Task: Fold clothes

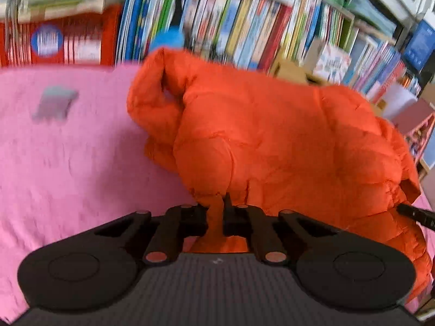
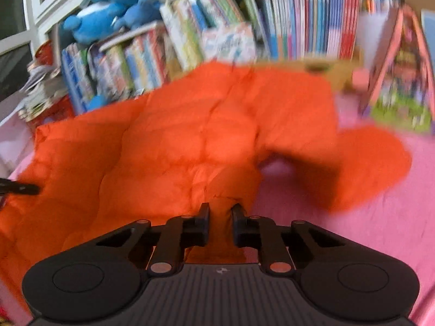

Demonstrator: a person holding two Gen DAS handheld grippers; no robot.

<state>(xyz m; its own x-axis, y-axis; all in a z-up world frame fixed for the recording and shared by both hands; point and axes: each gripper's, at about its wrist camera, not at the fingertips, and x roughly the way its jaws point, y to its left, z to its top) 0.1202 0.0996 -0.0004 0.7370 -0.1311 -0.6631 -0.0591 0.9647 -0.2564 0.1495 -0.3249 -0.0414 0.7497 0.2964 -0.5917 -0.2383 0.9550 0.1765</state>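
orange puffy quilted jacket [image 1: 272, 141] lies spread on the pink bedsheet [image 1: 68, 163], before crammed bookshelves [image 1: 244, 27].
left gripper [image 1: 216, 203] pinches a fold of its near hem; right gripper [image 2: 220, 212] clamps another bunch of the hem.

A bed spread with a pink sheet [image 1: 68, 163] carries a puffy orange jacket [image 1: 272, 141], one sleeve [image 2: 367, 163] flung out to the side.

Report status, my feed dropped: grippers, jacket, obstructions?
Left hand-held gripper and right hand-held gripper both shut on orange puffer jacket. Jacket unfolded on pink bedsheet. Nothing blocking.
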